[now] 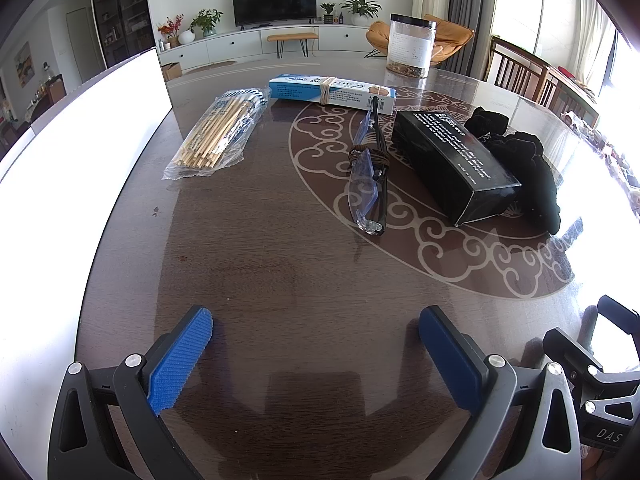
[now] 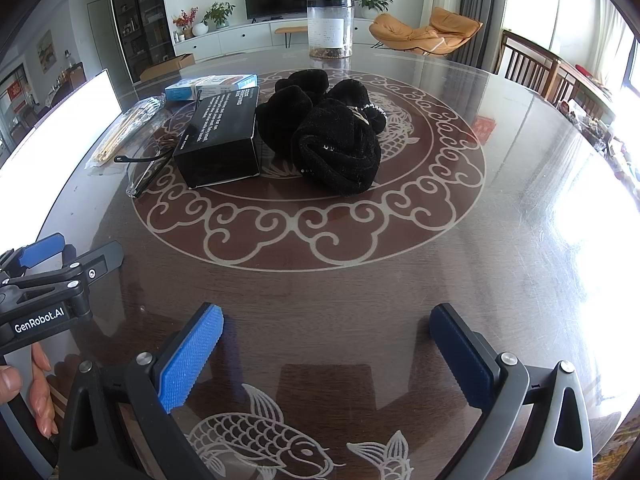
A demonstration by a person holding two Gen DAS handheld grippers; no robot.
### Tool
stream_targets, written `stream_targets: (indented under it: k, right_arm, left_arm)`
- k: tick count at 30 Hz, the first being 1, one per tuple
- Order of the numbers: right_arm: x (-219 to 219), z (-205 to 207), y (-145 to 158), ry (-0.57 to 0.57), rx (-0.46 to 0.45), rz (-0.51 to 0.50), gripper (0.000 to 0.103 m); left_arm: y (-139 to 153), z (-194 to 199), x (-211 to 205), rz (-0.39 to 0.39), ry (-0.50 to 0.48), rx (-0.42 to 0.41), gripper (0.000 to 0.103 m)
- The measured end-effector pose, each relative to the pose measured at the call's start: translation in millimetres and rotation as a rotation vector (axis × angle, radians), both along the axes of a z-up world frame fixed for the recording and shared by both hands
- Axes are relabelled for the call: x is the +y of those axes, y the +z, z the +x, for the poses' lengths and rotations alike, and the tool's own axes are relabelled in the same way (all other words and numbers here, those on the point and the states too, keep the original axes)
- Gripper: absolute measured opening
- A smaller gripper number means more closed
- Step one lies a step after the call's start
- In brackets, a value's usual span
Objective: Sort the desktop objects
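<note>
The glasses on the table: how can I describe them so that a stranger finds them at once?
Start at the round pale cloud pattern in the middle of the dark table. On its left edge, just left of the black box, lie the glasses in a clear plastic sleeve. They are the only thin, see-through item, with dark arms and a brown cord wound around the middle.

A black box point(image 1: 454, 164) lies flat; glasses point(image 1: 370, 172) just left, black cloth point(image 1: 524, 160) touching right, chopsticks point(image 1: 218, 132) farther left, blue box point(image 1: 332, 94) behind.
</note>
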State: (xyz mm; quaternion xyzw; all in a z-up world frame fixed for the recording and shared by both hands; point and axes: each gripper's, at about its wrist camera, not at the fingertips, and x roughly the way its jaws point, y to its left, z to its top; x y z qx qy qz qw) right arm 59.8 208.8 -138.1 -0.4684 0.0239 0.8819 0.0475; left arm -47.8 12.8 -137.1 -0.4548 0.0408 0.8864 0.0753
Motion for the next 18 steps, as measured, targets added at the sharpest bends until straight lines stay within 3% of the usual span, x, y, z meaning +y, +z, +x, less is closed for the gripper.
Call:
stream_targets:
  k: [18]
  right_arm:
    - [0.5, -0.6, 0.6, -0.004, 0.007, 0.002, 0.103]
  left_arm:
    - [0.1, 0.2, 0.4, 0.000, 0.000, 0.000, 0.103]
